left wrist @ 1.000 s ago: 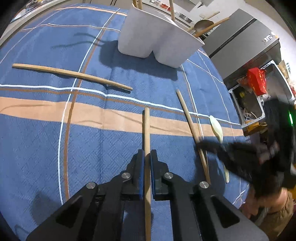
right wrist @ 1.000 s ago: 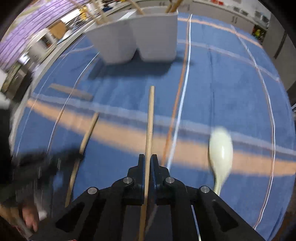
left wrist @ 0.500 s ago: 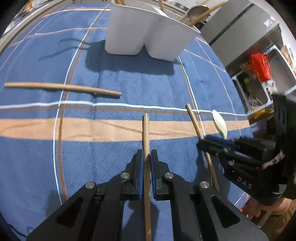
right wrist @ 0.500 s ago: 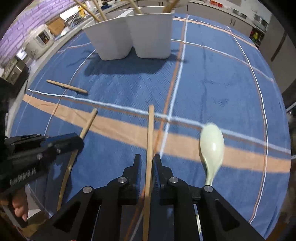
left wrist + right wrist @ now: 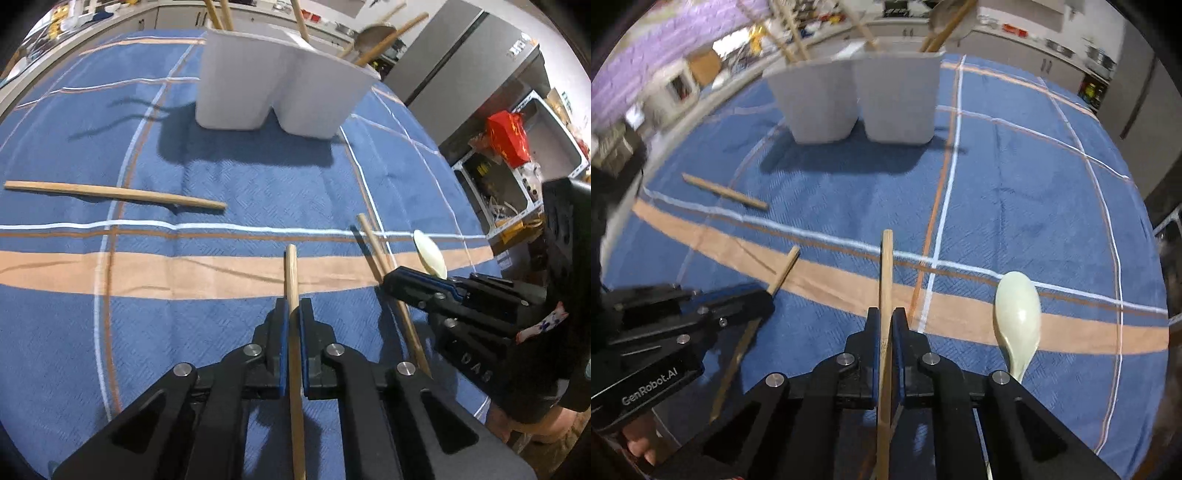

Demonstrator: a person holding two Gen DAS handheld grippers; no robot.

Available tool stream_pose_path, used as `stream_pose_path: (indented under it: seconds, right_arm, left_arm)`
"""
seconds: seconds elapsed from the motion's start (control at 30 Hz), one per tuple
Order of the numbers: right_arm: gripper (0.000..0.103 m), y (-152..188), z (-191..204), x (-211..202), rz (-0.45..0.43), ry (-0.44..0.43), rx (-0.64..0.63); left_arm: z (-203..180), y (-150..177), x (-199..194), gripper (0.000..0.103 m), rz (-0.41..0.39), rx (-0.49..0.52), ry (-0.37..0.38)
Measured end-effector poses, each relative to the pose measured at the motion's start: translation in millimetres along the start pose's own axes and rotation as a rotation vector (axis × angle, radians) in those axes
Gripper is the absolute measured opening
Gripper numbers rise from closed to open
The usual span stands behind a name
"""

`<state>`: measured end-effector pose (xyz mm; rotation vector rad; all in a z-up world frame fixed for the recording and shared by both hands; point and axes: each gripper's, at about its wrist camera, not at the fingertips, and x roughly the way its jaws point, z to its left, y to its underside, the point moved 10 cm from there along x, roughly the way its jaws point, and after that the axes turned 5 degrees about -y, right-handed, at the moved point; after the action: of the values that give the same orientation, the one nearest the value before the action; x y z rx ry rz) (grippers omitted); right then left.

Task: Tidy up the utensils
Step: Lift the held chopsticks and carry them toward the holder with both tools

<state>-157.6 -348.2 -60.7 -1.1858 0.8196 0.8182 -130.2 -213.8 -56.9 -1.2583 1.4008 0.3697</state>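
Note:
My left gripper (image 5: pixel 291 308) is shut on a wooden chopstick (image 5: pixel 291 273) that points toward the white two-part utensil holder (image 5: pixel 277 96). My right gripper (image 5: pixel 886 317) is shut on another wooden chopstick (image 5: pixel 886 266), also pointing at the holder (image 5: pixel 857 99). Each gripper shows in the other's view, the right one (image 5: pixel 391 282) at the right and the left one (image 5: pixel 764 299) at the left. A loose chopstick (image 5: pixel 114 192) lies on the blue cloth to the left. A pale green spoon (image 5: pixel 1017 314) lies at the right.
The holder has several wooden utensils standing in it. The blue plaid cloth (image 5: pixel 258 177) covers the table. A grey cabinet (image 5: pixel 461 66) and a cluttered white shelf with a red bag (image 5: pixel 508 136) stand beyond the table's right edge.
Both grippers have risen with their chopsticks and moved nearer to the holder. The right gripper has come closer beside the left one.

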Motion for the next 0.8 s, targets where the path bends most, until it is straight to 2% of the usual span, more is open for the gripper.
stream_pose_path:
  seconds: [0.1,0.33,0.8]
  right_arm:
    - [0.006,-4,3,-18,-0.066,-0.033,0.033]
    - [0.006,-8,18,-68,-0.226,-0.085,0.063]
    - [0.006,-10,49,-134,-0.397,-0.124,0.013]
  left_arm:
    - [1,-2,-12,0.005,-0.02,-0.002,0.022]
    - [0,-4,-60,0.004,-0.127,0.0,0.053]
    - [-25,-3,-138,0.003,-0.299,0.048,0.088]
